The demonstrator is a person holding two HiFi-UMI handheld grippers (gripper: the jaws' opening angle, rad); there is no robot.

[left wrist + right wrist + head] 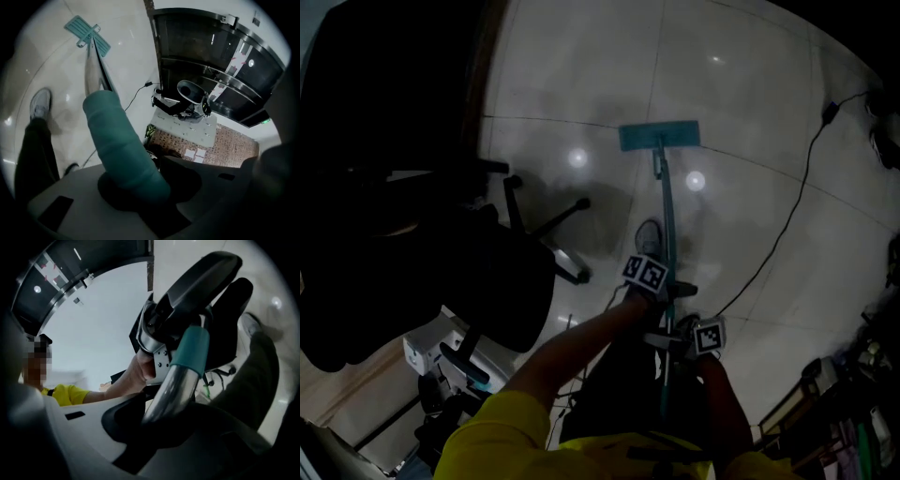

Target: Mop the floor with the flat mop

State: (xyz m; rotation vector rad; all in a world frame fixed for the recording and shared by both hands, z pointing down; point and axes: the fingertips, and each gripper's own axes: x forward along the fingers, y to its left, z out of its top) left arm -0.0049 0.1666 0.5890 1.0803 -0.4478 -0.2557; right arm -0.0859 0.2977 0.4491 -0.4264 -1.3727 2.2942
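Flat mop (664, 202): held close to the person's body, the right gripper (667, 343) clamped narrow round the bare metal shaft and the left gripper (671, 289) just ahead of it, closed on the teal grip sleeve. Further out, past the shoe (649, 236), the teal head (660, 137) lies flat on the pale tiled floor (750, 84), office chair (487, 262) to the left, cable (787, 216) to the right. Judged mid-stroke; the next pass calls for keeping the head flat and clear of chair legs and cable.
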